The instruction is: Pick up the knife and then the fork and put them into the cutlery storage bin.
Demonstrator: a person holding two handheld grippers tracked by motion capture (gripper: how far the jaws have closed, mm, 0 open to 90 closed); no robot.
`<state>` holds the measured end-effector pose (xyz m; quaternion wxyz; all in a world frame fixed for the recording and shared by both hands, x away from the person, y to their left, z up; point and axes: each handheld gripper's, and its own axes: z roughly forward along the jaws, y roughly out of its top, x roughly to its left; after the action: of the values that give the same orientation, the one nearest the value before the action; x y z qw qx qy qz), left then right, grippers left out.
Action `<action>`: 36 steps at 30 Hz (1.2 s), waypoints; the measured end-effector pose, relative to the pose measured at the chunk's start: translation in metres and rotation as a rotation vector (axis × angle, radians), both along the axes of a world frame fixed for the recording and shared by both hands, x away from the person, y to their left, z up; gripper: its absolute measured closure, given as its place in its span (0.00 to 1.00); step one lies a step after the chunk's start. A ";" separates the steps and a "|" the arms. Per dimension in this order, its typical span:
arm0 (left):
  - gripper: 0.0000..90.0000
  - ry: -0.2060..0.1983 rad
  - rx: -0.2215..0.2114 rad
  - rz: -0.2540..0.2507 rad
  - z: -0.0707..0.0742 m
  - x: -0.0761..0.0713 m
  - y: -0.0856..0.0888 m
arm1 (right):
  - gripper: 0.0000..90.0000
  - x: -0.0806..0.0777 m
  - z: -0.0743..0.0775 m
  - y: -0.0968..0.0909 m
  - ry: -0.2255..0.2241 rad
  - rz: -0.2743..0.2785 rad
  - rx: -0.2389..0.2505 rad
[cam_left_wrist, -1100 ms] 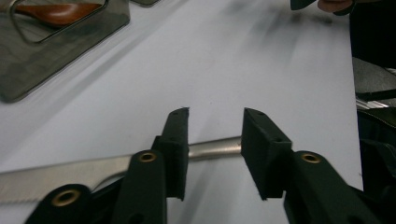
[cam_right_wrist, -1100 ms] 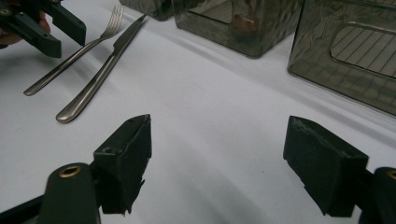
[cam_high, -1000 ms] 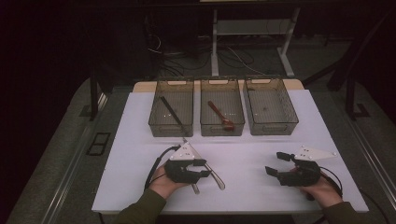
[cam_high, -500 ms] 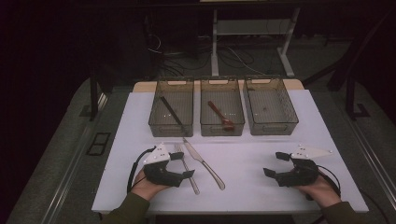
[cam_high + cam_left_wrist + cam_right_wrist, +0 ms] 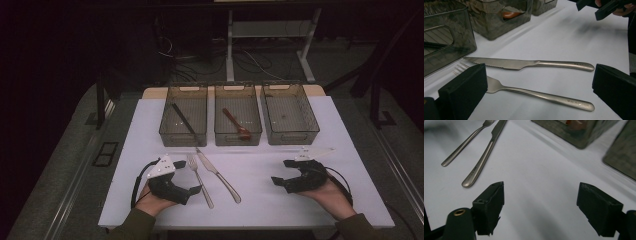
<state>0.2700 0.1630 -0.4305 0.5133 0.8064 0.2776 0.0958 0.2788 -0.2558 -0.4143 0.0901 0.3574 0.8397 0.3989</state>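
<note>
Steel cutlery lies loose on the white surface (image 5: 310,200): a fork (image 5: 199,181) and a knife (image 5: 218,170), side by side and just apart, a little in front of 3 smoky plastic bins. The left bin (image 5: 183,116) holds a dark stick-like utensil (image 5: 184,121), the middle bin (image 5: 237,115) a brown spoon (image 5: 237,124), and the right bin (image 5: 289,114) looks bare.

The left gripper (image 5: 195,189) rests low on the surface just left of the fork's handle. Its fingers (image 5: 464,90) have just been opening and now stand wide apart with nothing between them — in the left gripper view the fork and knife lie beyond the pads, untouched. The right gripper (image 5: 280,181) sits well off to the right of the knife, its fingers (image 5: 489,206) also parted and empty over bare surface.

The work looks like sorting cutlery into the bins, and the step in hand seems to be a release: both pieces set down, neither yet binned. The next move likely calls for one gripper to come over a single handle, line its fingers across it and close — taking care not to catch the neighbouring piece, since the thin, flat handles lie close together.
</note>
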 end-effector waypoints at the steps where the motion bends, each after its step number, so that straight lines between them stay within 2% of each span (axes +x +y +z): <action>1: 0.00 -0.001 0.003 0.003 0.000 0.000 0.000 | 0.24 0.002 0.001 0.005 0.007 0.007 -0.006; 7: 0.00 0.001 0.003 0.009 0.000 0.000 0.002 | 0.26 0.015 0.002 0.026 0.037 0.033 -0.024; 14: 0.00 0.001 0.012 0.003 0.001 -0.002 -0.001 | 0.30 0.023 0.007 0.037 0.063 0.051 -0.029; 17: 0.00 0.009 0.016 -0.011 0.000 -0.002 -0.002 | 0.32 0.027 0.008 0.042 0.081 0.061 -0.036; 25: 0.00 0.013 0.009 -0.009 0.000 -0.001 -0.002 | 0.37 0.041 0.013 0.063 0.132 0.068 -0.047; 36: 0.00 0.011 0.010 -0.013 0.000 -0.002 -0.001 | 0.47 0.056 0.024 0.101 0.198 0.099 -0.129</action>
<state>0.2682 0.1617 -0.4307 0.5084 0.8112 0.2748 0.0895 0.3351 -0.1549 -0.3906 0.0100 0.3468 0.8850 0.3106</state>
